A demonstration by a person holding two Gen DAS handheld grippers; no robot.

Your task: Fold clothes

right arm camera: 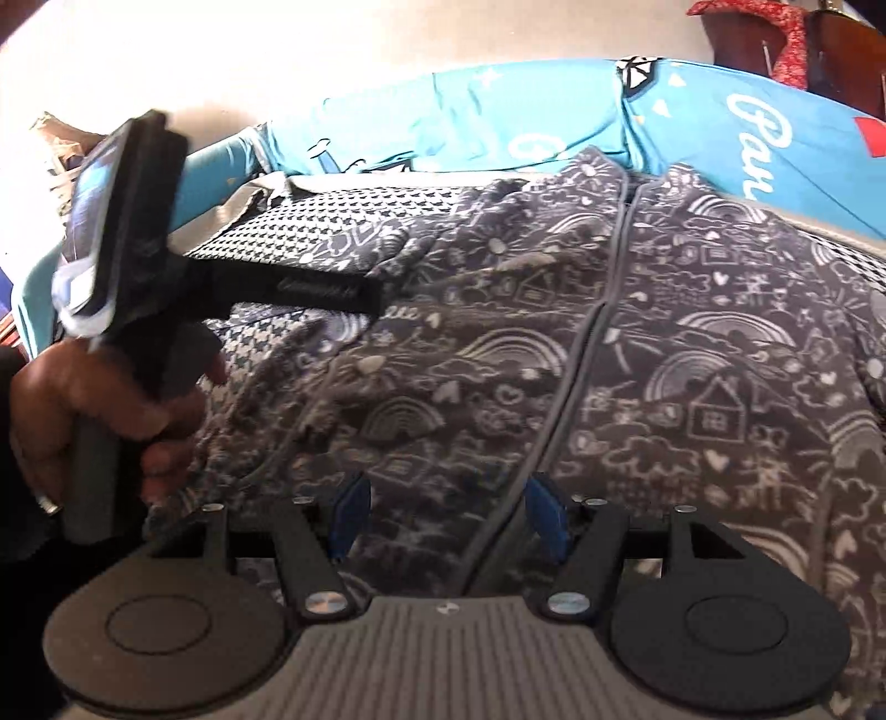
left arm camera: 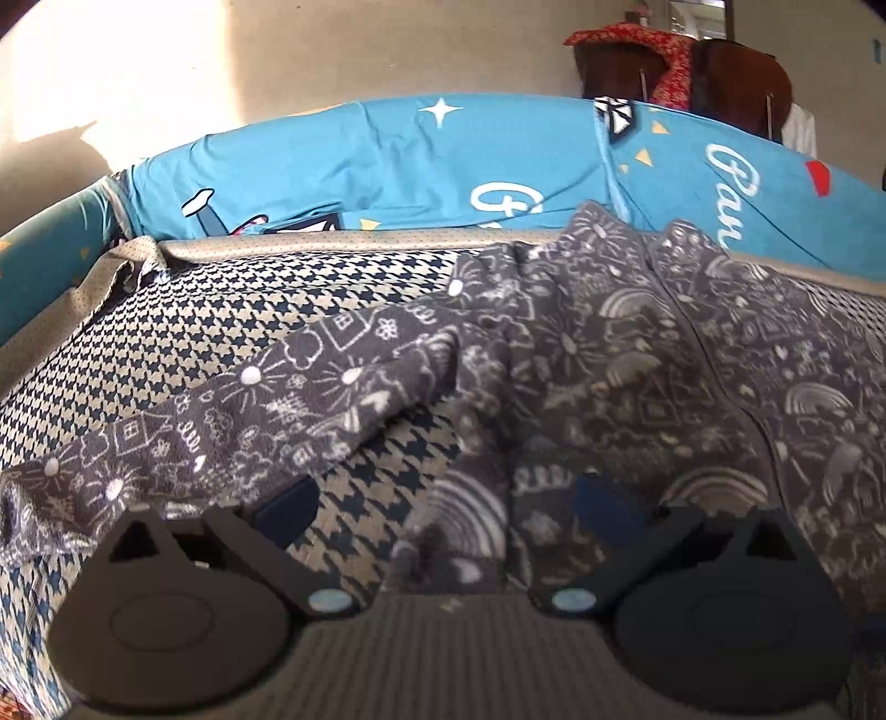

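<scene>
Left gripper [left arm camera: 443, 512] low over the near part of the garment [left arm camera: 637, 354], jaws apart, nothing between them; blue pads [left arm camera: 288, 507] visible on each finger, left pad over bare houndstooth cover [left arm camera: 266, 310], right pad over grey cloth. Right gripper [right arm camera: 446, 512] also jaws apart and empty, hovering above the garment's front near the zip [right arm camera: 603, 310], one blue pad either side of it. Garment is a grey fleece printed with white doodles: rainbows, houses, hearts, clouds. It lies front-up and spread on the houndstooth cover, collar toward the far edge, zip running near to far down its middle. One sleeve [left arm camera: 183, 426] stretches out to the left across the cover, rumpled, its end near the left edge of the left wrist view. In the right wrist view a hand [right arm camera: 105, 410] with a ring grips the handle of the left gripper at the left side; that gripper's body reaches over the sleeve area, and a phone-like device [right arm camera: 105, 221] is mounted on top of it. Behind the cover, along the far side, a blue sheet [left arm camera: 387, 160] with white script, stars and small triangles. Beyond that, pale wall, and at far right dark wooden furniture [left arm camera: 742, 83] with a red patterned cloth [left arm camera: 653, 50] draped over it.
</scene>
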